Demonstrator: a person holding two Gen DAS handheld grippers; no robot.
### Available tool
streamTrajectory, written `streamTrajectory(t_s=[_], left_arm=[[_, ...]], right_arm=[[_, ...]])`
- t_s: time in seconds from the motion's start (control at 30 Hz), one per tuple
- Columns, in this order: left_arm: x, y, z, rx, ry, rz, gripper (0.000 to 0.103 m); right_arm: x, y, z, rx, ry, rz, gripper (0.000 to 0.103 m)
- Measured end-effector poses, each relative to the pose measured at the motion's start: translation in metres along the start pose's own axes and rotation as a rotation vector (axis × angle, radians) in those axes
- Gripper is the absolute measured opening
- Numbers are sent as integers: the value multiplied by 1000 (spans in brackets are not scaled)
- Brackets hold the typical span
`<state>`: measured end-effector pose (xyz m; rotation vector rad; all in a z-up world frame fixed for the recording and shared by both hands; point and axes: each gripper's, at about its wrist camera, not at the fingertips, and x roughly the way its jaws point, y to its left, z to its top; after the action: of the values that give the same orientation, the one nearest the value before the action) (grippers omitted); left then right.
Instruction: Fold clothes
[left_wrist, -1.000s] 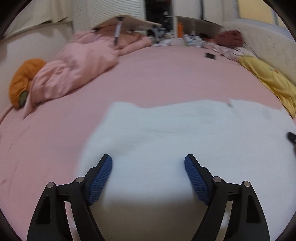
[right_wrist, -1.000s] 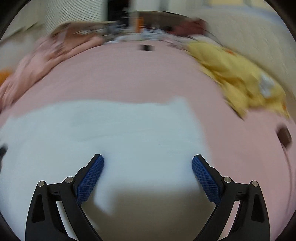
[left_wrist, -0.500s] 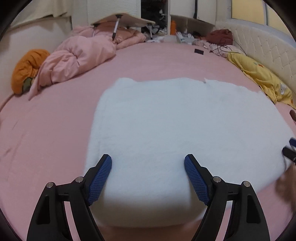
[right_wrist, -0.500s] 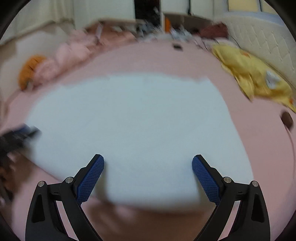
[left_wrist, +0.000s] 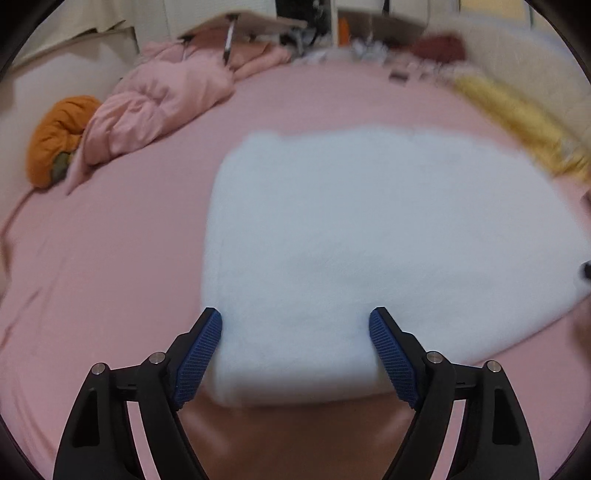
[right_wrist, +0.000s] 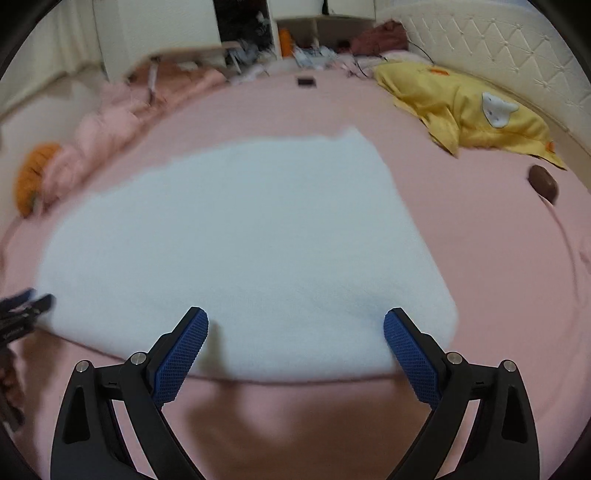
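**White garment flat on the pink bed, both grippers empty above it**

A pink bed sheet (right_wrist: 461, 258) fills both views. On it a white garment (right_wrist: 240, 240) lies spread flat and smooth, near the front edge. A rumpled pink duvet (left_wrist: 159, 107) sits far left, a yellow pillow (right_wrist: 469, 110) far right by the headboard. The left gripper (left_wrist: 295, 332) hangs over the garment's near-left corner, its jaws opening with nothing pinched. The right gripper (right_wrist: 295, 332) is spread wide over the near-right edge, gripping nothing.
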<state>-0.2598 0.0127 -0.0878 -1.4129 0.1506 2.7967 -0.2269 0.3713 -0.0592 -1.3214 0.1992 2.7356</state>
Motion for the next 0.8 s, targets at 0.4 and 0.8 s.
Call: streamTrajectory(t_s=[0.4, 0.8], left_arm=[[-69, 64, -11, -106, -61, 202, 96], [-165, 2, -110, -86, -70, 14, 96]], right_arm=[[-76, -95, -3, 224, -63, -197, 97], [-172, 56, -94, -14, -224, -78, 97]])
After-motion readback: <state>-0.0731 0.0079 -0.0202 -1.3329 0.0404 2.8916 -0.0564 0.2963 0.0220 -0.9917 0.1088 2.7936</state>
